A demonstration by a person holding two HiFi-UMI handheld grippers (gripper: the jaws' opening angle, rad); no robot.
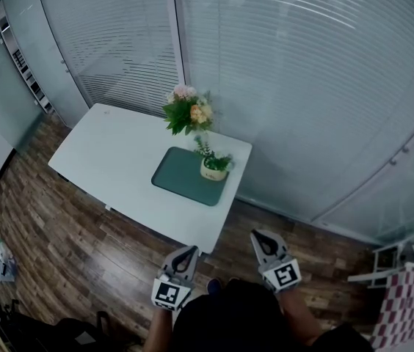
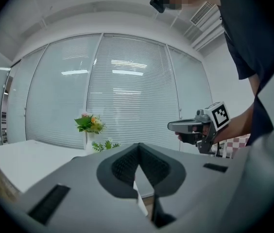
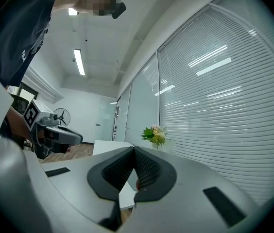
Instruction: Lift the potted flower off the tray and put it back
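Potted flower [image 1: 214,166] sat on the green tray's [image 1: 180,176] right corner, on the white surface [image 1: 104,156], bouquet [image 1: 189,113] just behind. Left tongs [image 1: 188,252] and right tongs [image 1: 260,237] hovered well back, both pressed together, empty.

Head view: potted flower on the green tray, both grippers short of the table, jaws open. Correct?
No: the jaws are shut. The left gripper view shows the left gripper with jaws together, nothing between them; the right gripper view shows the same for the right gripper. The rest holds: potted flower on the green tray, both grippers short of the table.
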